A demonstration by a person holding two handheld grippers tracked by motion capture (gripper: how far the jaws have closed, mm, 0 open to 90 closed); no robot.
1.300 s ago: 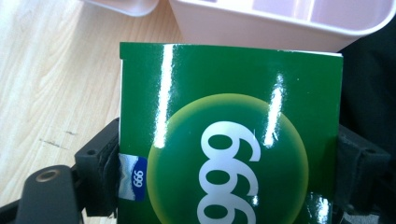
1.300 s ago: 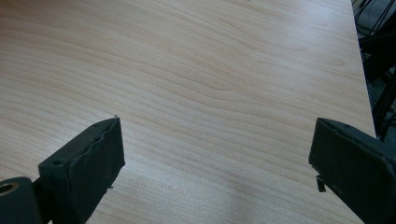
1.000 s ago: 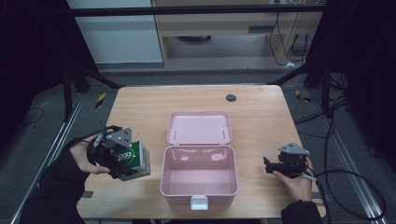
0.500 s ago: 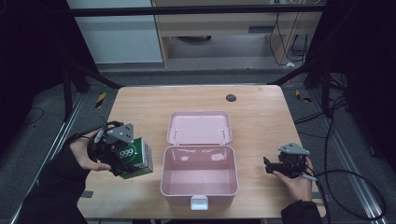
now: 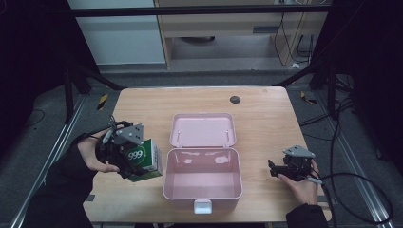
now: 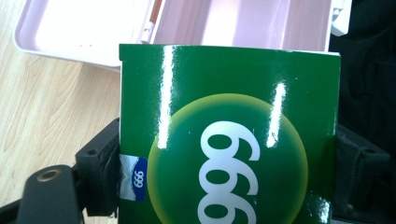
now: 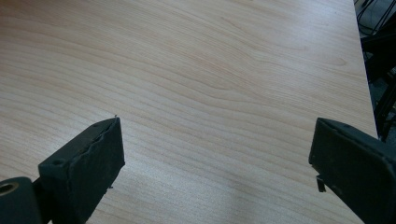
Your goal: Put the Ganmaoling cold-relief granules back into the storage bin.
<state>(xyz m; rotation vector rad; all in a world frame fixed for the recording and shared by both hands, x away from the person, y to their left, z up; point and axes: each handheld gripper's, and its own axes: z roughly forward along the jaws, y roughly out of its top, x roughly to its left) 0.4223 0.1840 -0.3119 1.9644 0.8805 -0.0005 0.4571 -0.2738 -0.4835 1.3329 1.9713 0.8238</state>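
Note:
A green box (image 5: 143, 159) printed with white "999" on a yellow-green disc is held off the table at the left, just beside the pink case. My left gripper (image 5: 124, 153) is shut on this green box (image 6: 229, 140), one black jaw pressed to each side. The pink plastic case (image 5: 202, 190) lies open in the middle of the table, its lid (image 5: 203, 129) laid flat behind it and its tub bare inside. My right gripper (image 5: 275, 169) rests low at the right of the case, open, with bare wood between its fingers (image 7: 86, 163).
The wooden table (image 5: 261, 114) carries a small dark round disc (image 5: 235, 99) near its far edge. A white latch (image 5: 202, 206) sticks out of the case's near side. Cables (image 5: 361, 190) trail off the table's right edge.
My left gripper has carried the green box to the right and a little up, closer to the case's left wall. The right gripper has stayed put.

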